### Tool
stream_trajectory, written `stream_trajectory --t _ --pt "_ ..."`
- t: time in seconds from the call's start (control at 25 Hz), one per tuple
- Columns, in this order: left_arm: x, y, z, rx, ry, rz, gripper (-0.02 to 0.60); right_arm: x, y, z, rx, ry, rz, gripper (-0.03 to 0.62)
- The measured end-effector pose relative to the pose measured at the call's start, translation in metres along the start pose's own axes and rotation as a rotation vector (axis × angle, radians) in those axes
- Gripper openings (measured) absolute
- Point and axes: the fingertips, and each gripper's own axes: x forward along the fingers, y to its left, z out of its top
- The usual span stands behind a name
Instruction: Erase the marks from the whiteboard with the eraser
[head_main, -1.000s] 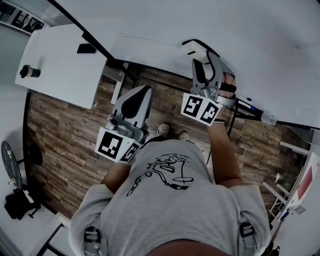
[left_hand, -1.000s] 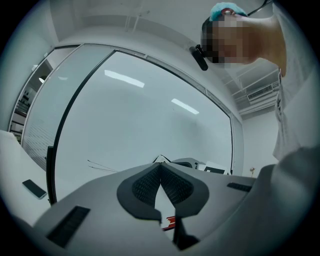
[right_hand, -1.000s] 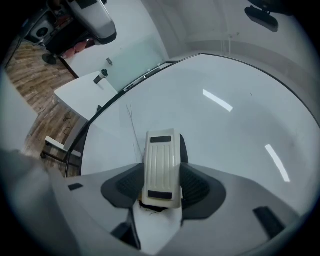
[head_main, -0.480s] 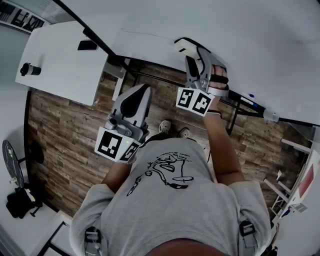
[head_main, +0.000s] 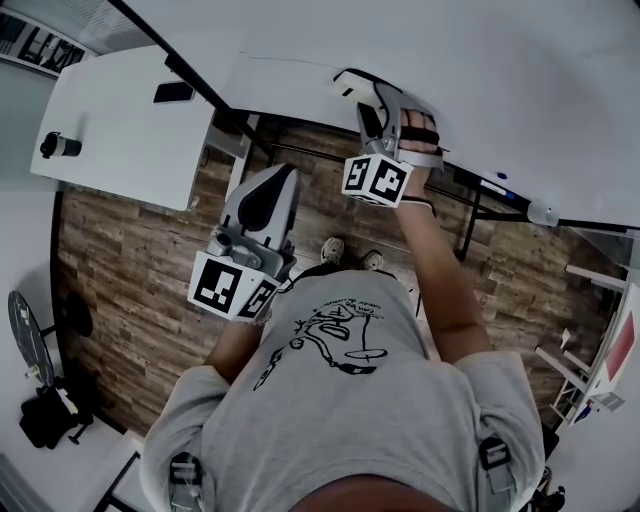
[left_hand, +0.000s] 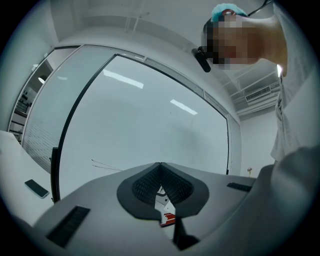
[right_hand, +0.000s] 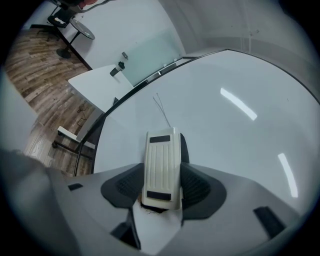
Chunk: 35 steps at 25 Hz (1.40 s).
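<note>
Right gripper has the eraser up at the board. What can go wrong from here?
1. The right gripper clamps only the rear half of the eraser; pressing on the whiteboard may pivot or slip it.
2. The thin marks lie just past its front edge; a short or off-line stroke would likely miss them.

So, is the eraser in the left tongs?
No, the left tongs are shut with nothing between them; the eraser sits clamped in the right tongs.
</note>
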Motion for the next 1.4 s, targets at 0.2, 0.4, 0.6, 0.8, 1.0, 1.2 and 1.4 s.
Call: stream_trajectory --t 0.2,0.4,0.6,0.8,1.0,1.2,1.4 --pt "-0.006 -0.007 0.006 0.010 -0.014 -0.050 0.021 0.010 0.021 0.001 -0.076 0.022 0.026 0.232" --pt "-0.012 -0.015 0.009 0.022 -0.009 -0.098 0.021 0.005 0.033 0.003 -0.074 0.057 0.080 0.233" --pt "-0.018 -0.017 0.010 0.027 -0.012 -0.093 0.021 -0.036 -0.018 0.024 0.020 -0.020 -0.013 0.233" --pt "-0.013 -0.014 0.013 0.036 -0.020 -0.071 0.021 -0.070 -0.097 0.041 0.101 -0.086 -0.127 0.235" --pt "-0.001 -0.015 0.014 0.048 -0.015 -0.041 0.021 -0.095 -0.155 0.053 0.121 -0.145 -0.214 0.235" --pt "0.019 -0.023 0.018 0.059 -0.026 -0.010 0.021 -0.095 -0.182 0.044 0.097 -0.148 -0.259 0.235" --pt "0.033 -0.024 0.012 0.069 -0.014 0.017 0.021 -0.075 -0.178 0.028 0.096 -0.134 -0.239 0.233"
